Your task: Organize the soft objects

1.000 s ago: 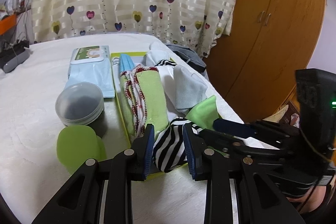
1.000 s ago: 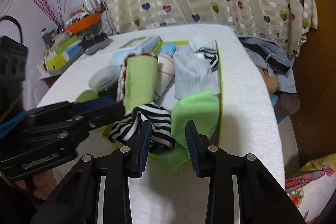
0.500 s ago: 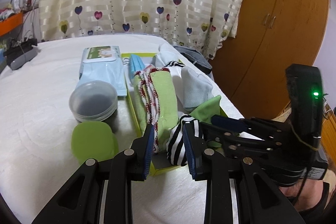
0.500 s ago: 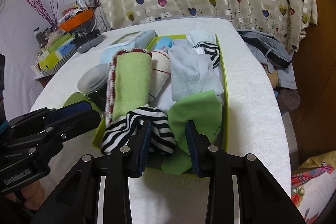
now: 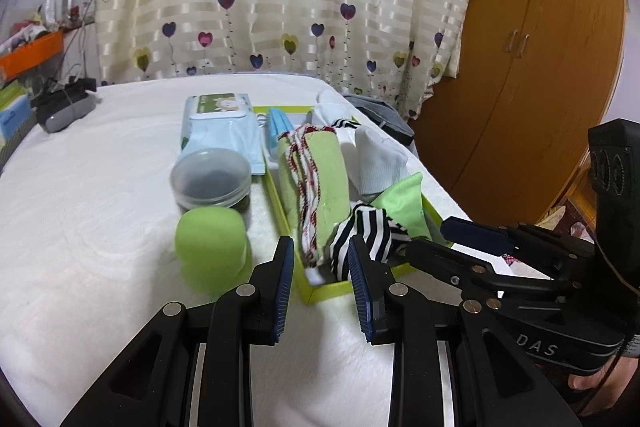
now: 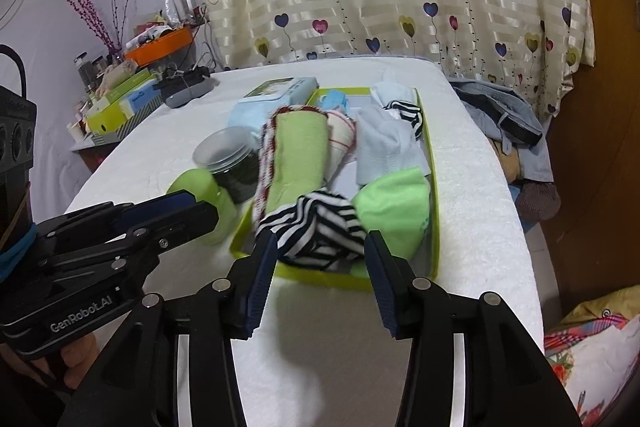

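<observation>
Right wrist view shows my right tool [image 6: 320, 275] with its jaws opening, and nothing is pressed between the pads. The striped sock [image 6: 316, 227] lies just ahead of the jaws, bunched at the near end of the tray [image 6: 434, 227], and it seems to rest on the tray by itself. The tray stands on the bed [image 6: 472, 187], close to the right edge and reaching toward the near edge.

In the left wrist view my left tool [image 5: 320, 281] has its jaws part way apart and they hold nothing. It stays over the bed in front of the near left corner of the tray. The green roll [image 5: 320, 179] with the red and white trim lies straight ahead of it, with its long axis running from the near end of the tray to the far end.

The striped sock is wider across the tray than along it, I think, so its long side lies across the line of my right tool. My right tool is the nearer one to it, and the green sock [image 6: 396, 207] touches it on the right side. If I take the striped sock again, the jaws must come down over the middle of the bundle, and there is a risk to catch the green sock also.

Outside the tray, on the left, stand a jar [image 5: 212, 179] and a green lid [image 5: 210, 247].
</observation>
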The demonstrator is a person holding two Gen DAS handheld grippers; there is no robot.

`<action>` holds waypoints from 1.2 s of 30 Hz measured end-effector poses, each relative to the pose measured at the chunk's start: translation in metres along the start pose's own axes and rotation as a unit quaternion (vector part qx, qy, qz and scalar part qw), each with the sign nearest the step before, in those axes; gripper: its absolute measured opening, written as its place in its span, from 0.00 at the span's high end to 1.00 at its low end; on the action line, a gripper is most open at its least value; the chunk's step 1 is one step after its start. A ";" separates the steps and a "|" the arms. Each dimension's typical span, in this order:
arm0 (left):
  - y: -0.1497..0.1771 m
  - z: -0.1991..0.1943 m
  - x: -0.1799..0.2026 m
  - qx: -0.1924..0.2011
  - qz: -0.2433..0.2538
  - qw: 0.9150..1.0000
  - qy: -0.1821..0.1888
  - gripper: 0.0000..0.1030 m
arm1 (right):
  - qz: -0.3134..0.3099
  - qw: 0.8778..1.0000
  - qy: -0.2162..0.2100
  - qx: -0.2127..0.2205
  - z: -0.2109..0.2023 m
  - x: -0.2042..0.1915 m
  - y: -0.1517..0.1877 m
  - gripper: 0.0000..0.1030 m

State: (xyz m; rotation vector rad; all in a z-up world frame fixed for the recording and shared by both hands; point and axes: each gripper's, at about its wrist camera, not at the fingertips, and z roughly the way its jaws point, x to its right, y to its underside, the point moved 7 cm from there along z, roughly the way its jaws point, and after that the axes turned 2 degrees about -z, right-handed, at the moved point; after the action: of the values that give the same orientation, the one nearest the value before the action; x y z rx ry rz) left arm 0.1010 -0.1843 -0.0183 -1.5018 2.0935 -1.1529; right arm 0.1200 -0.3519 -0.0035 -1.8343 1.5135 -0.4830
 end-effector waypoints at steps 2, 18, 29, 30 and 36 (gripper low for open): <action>0.003 -0.003 -0.003 0.001 -0.001 1.000 -0.007 0.74 | -0.002 1.000 0.000 0.000 -0.003 -0.004 0.003 0.55; 0.035 -0.013 -0.030 -0.010 -0.015 0.999 -0.041 0.73 | 0.005 0.999 0.017 -0.035 0.012 -0.012 0.037 0.55; 0.047 0.009 -0.037 -0.042 -0.024 0.997 -0.064 0.73 | 0.011 0.999 0.025 -0.047 0.032 0.002 0.037 0.55; 0.047 0.010 -0.038 -0.044 -0.025 0.996 -0.067 0.73 | 0.012 0.998 0.024 -0.048 0.033 0.003 0.036 0.54; 0.050 0.017 -0.040 -0.051 -0.030 0.995 -0.077 0.73 | 0.010 0.998 0.025 -0.051 0.039 0.005 0.030 0.54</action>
State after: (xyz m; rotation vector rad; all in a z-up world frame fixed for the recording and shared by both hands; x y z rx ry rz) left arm 0.0958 -0.1498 -0.0739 -1.6545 2.0427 -0.9293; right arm 0.1267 -0.3475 -0.0526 -1.8964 1.6145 -0.4517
